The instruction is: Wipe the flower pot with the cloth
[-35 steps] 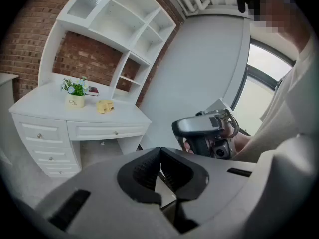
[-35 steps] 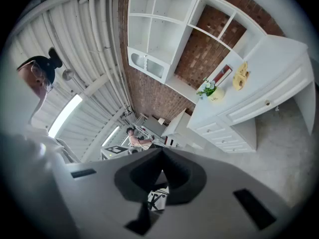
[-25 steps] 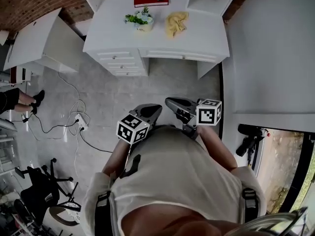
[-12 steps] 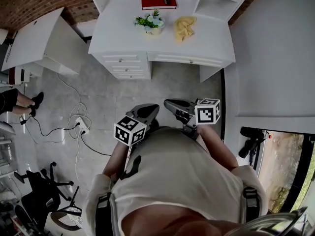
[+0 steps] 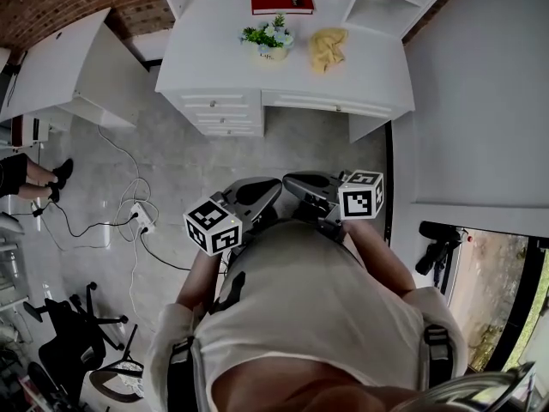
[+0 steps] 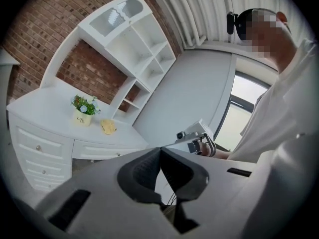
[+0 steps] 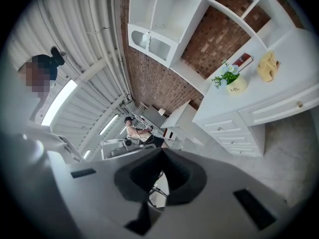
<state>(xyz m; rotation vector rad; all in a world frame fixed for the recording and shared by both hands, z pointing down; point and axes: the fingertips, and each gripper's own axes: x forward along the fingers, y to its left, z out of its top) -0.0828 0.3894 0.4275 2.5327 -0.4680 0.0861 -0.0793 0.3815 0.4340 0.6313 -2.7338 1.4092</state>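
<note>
Standing upright on the white desk (image 5: 214, 58), the flower pot (image 5: 273, 51) carries its small green plant straight up, and in the left gripper view its printed label faces the desk's drawer side. The yellow cloth (image 5: 328, 48) lies crumpled just beside the pot, on its right in the head view and not touching it; its longer side runs roughly from the back of the desk toward the front edge. A red book (image 5: 281, 0) lies flat behind the pot, its long side along the desk's back. Both tools are held close to the person's chest above the grey floor, well apart from the desk, with their tips near each other and aimed toward it. The left gripper (image 6: 160, 151) has its jaws pressed together with nothing between them, and the right gripper (image 7: 162, 151) is likewise closed and empty.
</note>
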